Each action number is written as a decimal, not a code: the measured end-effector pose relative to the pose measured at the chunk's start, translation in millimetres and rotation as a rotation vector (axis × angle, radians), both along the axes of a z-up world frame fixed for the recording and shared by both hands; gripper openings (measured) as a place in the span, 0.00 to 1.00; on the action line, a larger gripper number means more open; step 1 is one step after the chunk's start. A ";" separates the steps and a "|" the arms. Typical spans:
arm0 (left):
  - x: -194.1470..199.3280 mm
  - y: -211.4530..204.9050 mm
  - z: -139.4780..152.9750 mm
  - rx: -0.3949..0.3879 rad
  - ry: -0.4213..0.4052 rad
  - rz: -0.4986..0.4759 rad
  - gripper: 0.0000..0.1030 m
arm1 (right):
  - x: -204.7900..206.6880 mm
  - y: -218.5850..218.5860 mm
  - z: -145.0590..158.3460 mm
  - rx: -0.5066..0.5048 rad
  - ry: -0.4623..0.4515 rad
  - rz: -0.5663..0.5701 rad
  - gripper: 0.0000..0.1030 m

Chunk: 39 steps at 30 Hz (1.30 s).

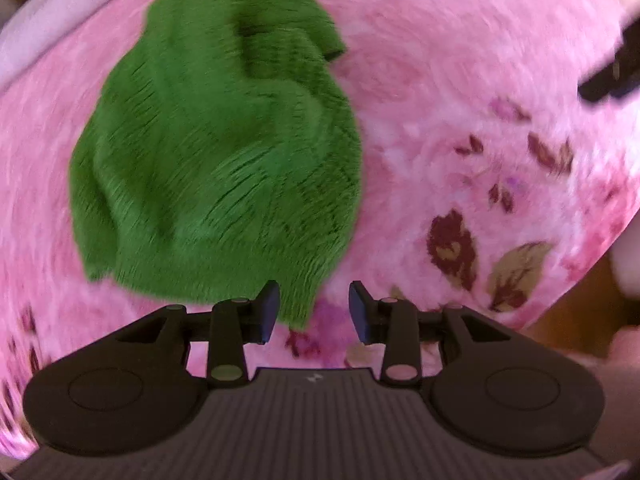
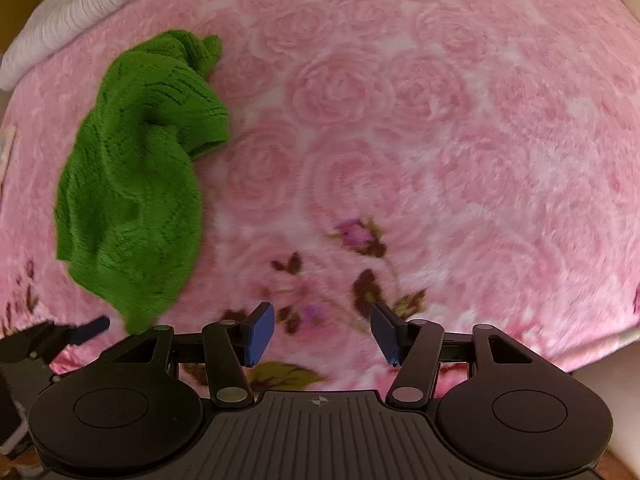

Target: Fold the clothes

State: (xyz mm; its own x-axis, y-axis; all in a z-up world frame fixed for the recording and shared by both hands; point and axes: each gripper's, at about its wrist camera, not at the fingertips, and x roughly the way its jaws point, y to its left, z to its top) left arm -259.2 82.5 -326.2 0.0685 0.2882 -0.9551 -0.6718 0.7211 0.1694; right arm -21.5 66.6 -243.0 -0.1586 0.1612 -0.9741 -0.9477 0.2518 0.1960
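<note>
Knitwear, a green sweater [image 1: 216,148], lies bunched in a rumpled heap on the pink rose-patterned blanket [image 2: 420,120] of a bed, not flat and not folded square. The left gripper [image 1: 314,312] hangs just over the heap's near edge, its jaws apart and holding nothing. The right gripper [image 2: 323,338] sits off to the side above bare blanket, jaws likewise apart and empty; the sweater is to its left.

A heap like this fits either a garment waiting to be spread or one dropped partway through folding, so the pictures do not settle the stage. Whichever it is, good handling likely means pinching a true hem or cuff rather than a bulge of loose knit, since open stitches stretch and snag. Both views are blurred, so seams are hard to pick out.
</note>
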 end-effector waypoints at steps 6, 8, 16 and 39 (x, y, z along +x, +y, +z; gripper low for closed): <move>17.5 -12.3 -46.5 0.143 0.195 -0.201 0.39 | 33.9 4.9 -23.9 -0.043 -0.030 -0.002 0.56; 18.5 -15.6 -53.2 0.183 0.217 -0.259 0.48 | 42.1 6.0 -31.9 -0.063 -0.038 -0.008 0.56; 10.1 22.9 -11.0 0.106 0.062 -0.246 0.05 | 46.0 11.0 -43.1 -0.093 -0.026 -0.040 0.56; -113.4 232.2 401.6 0.178 -1.015 0.027 0.00 | -35.4 42.1 79.3 0.323 0.093 -0.537 0.56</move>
